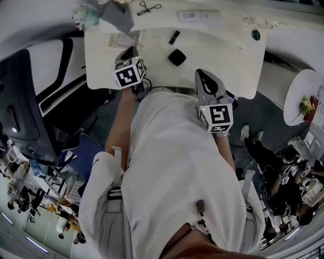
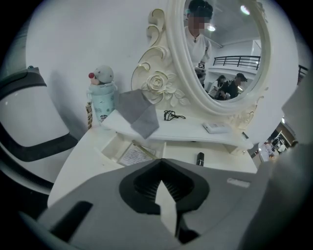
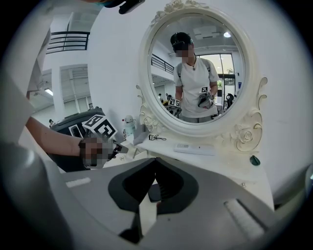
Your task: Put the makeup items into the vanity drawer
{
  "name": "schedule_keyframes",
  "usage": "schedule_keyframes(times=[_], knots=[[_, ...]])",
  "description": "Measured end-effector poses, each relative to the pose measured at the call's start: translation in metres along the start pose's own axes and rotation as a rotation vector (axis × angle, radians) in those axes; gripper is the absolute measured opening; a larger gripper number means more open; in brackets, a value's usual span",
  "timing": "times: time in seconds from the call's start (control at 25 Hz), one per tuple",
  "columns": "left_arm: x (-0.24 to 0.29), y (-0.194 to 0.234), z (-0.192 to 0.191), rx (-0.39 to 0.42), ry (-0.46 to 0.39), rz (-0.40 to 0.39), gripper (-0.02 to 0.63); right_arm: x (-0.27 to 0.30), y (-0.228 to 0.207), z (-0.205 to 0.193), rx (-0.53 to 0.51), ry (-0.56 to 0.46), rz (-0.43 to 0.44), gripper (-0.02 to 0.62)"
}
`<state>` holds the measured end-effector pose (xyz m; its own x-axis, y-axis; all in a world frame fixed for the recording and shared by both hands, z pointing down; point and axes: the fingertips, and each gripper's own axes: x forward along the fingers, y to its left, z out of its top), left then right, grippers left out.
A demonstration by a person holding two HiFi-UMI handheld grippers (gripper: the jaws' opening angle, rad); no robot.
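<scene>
A black lipstick tube point(image 1: 174, 36) and a black square compact point(image 1: 176, 57) lie on the white vanity top point(image 1: 223, 60). On the rear shelf are an eyelash curler point(image 1: 148, 7), a flat white case point(image 1: 198, 16) and a small green item point(image 1: 255, 34). An open compartment point(image 2: 124, 150) with a printed sheet inside sits at the vanity's left. My left gripper point(image 1: 127, 52) hovers near it, shut and empty point(image 2: 160, 162); the lipstick point(image 2: 200, 158) lies beyond. My right gripper point(image 1: 201, 75) is shut and empty point(image 3: 155, 160), just right of the compact point(image 3: 154, 192).
A grey cloth point(image 2: 139, 114) drapes off the shelf above the compartment, beside a bottle with a plush top point(image 2: 101, 95). The ornate oval mirror point(image 3: 195, 73) rises behind. A dark chair point(image 1: 20, 111) stands left of the vanity, a round white table point(image 1: 302, 96) at right.
</scene>
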<state>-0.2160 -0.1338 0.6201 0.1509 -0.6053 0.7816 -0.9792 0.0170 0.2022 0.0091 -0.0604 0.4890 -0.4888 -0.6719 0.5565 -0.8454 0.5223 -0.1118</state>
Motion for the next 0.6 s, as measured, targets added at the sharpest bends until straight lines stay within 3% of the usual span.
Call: schedule_keyframes(times=[0.24,0.6], knots=[[-0.023,-0.031,0.000,0.063,-0.054,-0.033,0.006,-0.013,-0.006,-0.003,0.024,-0.036,0.034,0.008],[-0.070,-0.096,-0.022,0.079,-0.163,-0.115,0.006,-0.053,-0.025,-0.018,0.056,-0.062,0.090,0.008]])
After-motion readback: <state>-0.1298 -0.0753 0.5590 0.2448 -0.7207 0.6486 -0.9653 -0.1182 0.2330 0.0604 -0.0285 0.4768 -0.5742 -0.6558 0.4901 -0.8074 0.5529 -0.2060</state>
